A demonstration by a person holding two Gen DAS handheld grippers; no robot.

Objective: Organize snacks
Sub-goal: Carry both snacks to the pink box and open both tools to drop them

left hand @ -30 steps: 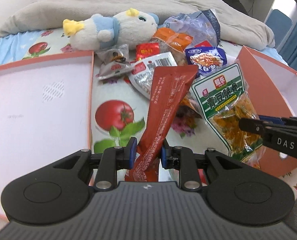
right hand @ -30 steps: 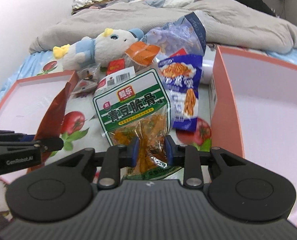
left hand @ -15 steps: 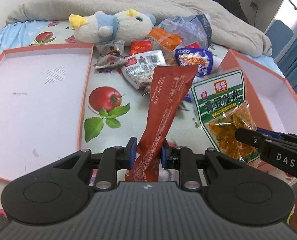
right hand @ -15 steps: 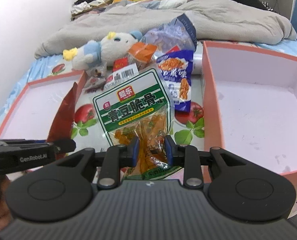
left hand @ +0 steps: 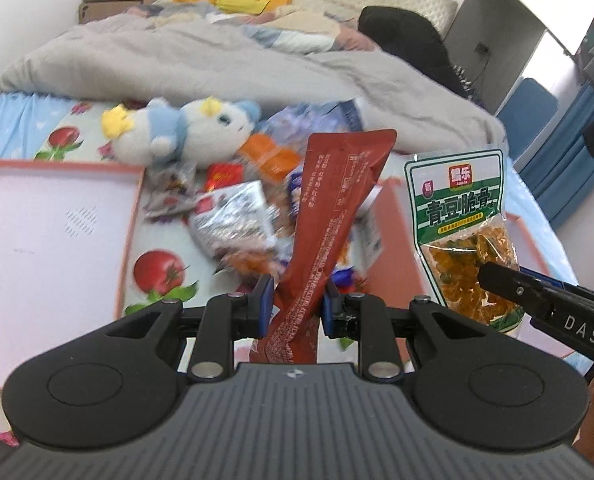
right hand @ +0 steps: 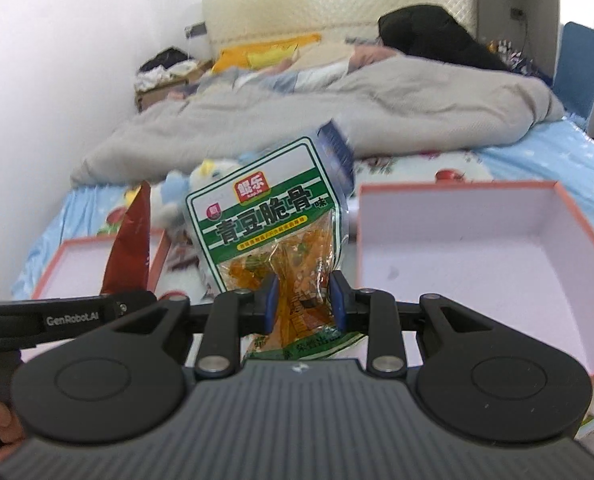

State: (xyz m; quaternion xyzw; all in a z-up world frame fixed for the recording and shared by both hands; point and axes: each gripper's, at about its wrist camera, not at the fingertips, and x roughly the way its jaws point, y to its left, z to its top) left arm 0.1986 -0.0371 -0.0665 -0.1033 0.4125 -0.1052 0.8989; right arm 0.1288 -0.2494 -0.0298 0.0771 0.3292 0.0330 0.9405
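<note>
left gripper (left hand: 298,298): jaws clamp red packet (left hand: 329,216)
right gripper (right hand: 302,299): jaws clamp green bag (right hand: 273,236), left of box (right hand: 477,240)

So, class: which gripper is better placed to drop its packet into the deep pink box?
Right. The right gripper, shut on the green-and-white packet, is beside the deep pink box.

Bed (left hand: 57,136): blue tomato-print sheet.
On it: grey blanket (left hand: 217,68), plush toy (left hand: 185,132), snack pile (left hand: 233,216), left pink tray (left hand: 53,232), right pink box (right hand: 477,248).
</note>
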